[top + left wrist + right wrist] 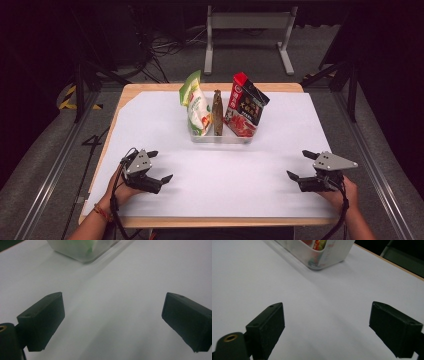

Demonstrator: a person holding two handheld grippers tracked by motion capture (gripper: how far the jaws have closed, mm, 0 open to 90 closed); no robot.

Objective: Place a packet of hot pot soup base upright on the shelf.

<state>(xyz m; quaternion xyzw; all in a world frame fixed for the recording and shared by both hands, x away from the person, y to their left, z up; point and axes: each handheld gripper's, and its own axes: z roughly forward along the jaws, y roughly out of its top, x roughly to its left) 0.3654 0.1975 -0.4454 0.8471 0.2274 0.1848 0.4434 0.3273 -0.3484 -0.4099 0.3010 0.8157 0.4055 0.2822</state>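
Both the left gripper (162,166) and right gripper (301,164) rest low on the desk (280,195) with fingers (42,320) spread wide and empty, the clear bin (220,136) of snack packets standing well ahead, between them.

Clear plastic bin (220,137), glossy foil pkts (246,106), matt white sheet (225,175), wood tbl edge (210,221)

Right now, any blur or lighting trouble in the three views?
High view: table bright, surroundings dark, packets readable. Left gripper view: bin soft and out of focus, jaws sharper. Right gripper view: bin slightly blurred, faint shadow beside it.
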